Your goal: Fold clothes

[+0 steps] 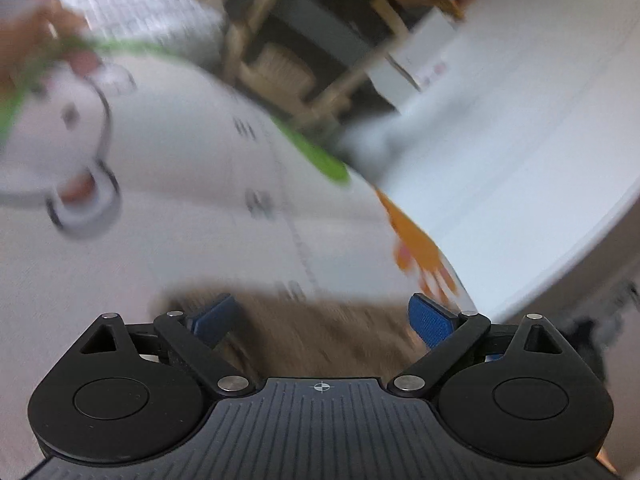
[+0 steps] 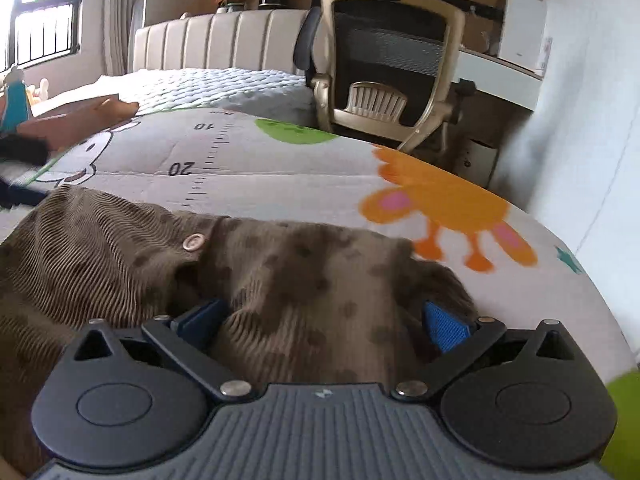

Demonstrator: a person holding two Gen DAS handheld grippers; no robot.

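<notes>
One garment on record: a brown ribbed garment [image 2: 288, 280] with darker spots and one pale button [image 2: 193, 243], lying bunched across the lower half of the right wrist view on a printed mat [image 2: 280, 168]. In the left wrist view the same brown cloth [image 1: 320, 340] shows only as a blurred patch at lower centre.

Two tools. The right tool [image 2: 326, 322] stands wide open, its blue pads [image 2: 446, 326] either side of a raised fold of the cloth; the cloth sits between them, not pinched. The left tool [image 1: 322, 320] is also wide open, holding nothing, with cloth beyond and between its pads [image 1: 430, 318].

One office chair [image 2: 384, 68] in the upper centre of the right view, just past the mat's far edge; one bed [image 2: 216, 84] at upper left.

The left view is heavily motion-blurred; mat prints and furniture cannot be read there. The garment's left part runs out of frame at lower left in the right view.

The mat's curved edge falls away at the right of the frame. Bare mat lies beyond the garment, towards the top of the frame.
</notes>
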